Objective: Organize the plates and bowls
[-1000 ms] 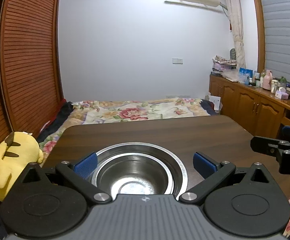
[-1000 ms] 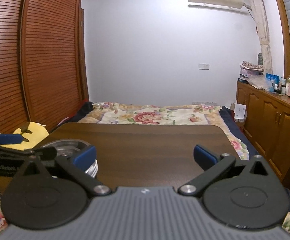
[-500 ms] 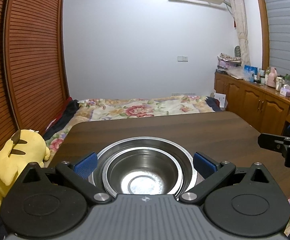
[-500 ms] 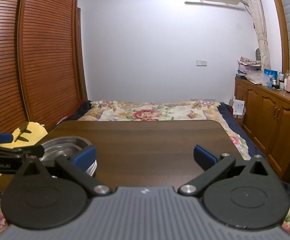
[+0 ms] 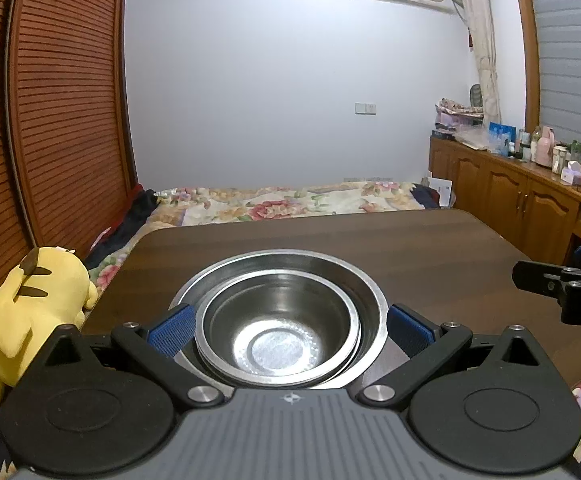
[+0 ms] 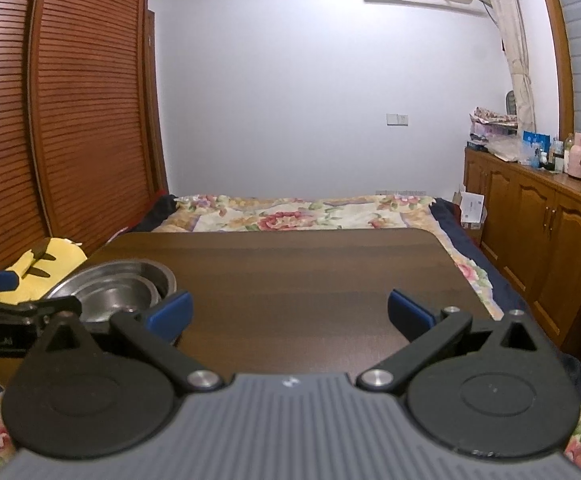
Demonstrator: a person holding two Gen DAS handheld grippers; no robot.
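Here the left gripper (image 5: pixel 286 326) is spread wide, its blue pads (image 5: pixel 166 330) standing on either side of the bowls (image 5: pixel 278 320) without clearly touching them; whether a pad grazes the outer rim cannot be told. The bowls are steel, a smaller one nested inside a larger, and they sit on the dark wooden table (image 5: pixel 430 248) near its front left part, just ahead of that gripper. The right gripper (image 6: pixel 288 312) is likewise wide apart and grips nothing, with only bare tabletop between its fingers. From the right wrist view the bowls (image 6: pixel 118 286) lie off to the left, partly behind the left gripper's black finger, well apart from the right gripper's own fingers. In the left wrist view the right gripper's tip shows at the right edge, above the table's side. A yellow plush toy (image 5: pixel 30 304) rests beside the table's left edge, and a floral bed (image 5: pixel 290 202) lies beyond the far edge.
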